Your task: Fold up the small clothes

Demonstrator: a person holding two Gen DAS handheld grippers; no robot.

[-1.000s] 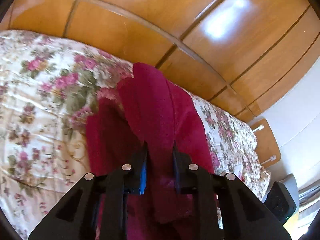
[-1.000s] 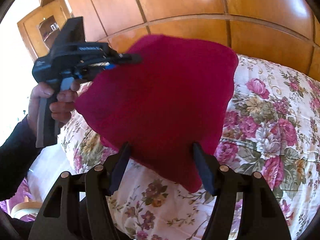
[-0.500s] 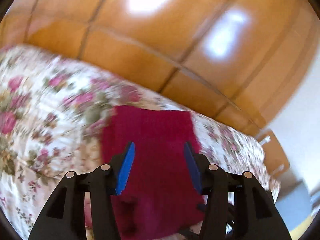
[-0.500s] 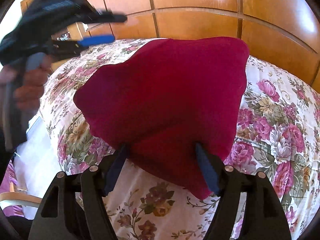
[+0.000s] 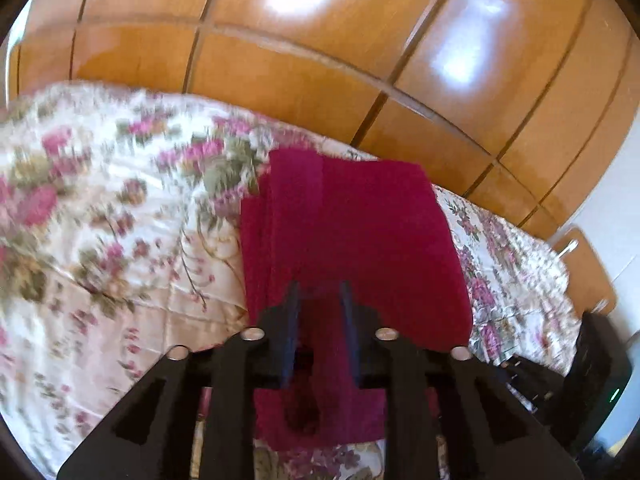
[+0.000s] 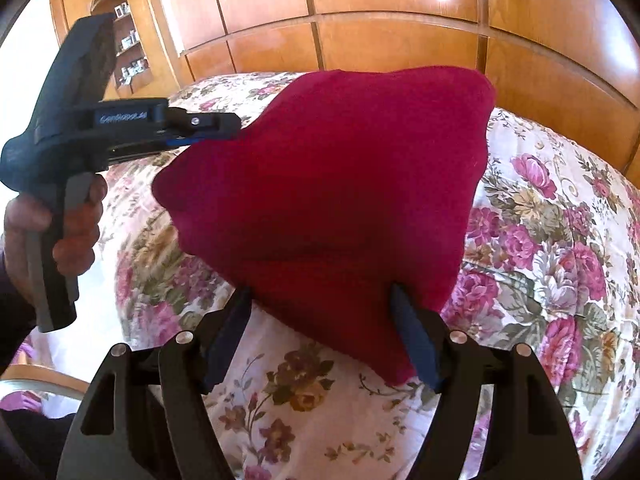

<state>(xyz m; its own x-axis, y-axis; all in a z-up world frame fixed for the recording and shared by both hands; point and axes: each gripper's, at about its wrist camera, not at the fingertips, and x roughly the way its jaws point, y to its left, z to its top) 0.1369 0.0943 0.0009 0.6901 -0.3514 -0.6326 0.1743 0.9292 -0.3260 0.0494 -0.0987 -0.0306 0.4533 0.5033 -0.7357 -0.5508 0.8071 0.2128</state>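
Note:
A dark red cloth [image 5: 352, 240] lies folded on the flowered bedspread [image 5: 100, 240]; it also shows in the right wrist view [image 6: 332, 208]. My left gripper [image 5: 319, 296] is shut on the cloth's near edge, with cloth bunched between its fingers. In the right wrist view the left gripper [image 6: 236, 126] pinches the cloth's left corner. My right gripper [image 6: 320, 308] is open, its blue pads on either side of the cloth's near edge, which hangs in front of them. Whether the pads touch the cloth I cannot tell.
A wooden panelled headboard [image 5: 320, 60] runs behind the bed. A wooden cabinet with shelves [image 6: 124, 40] stands at the left in the right wrist view. A wooden nightstand [image 5: 588, 276] and a dark device [image 5: 592, 380] sit to the right of the bed.
My left gripper opened half a second ago, then closed again on the cloth's edge. The cloth has settled flatter on the bed. My right gripper stayed open.

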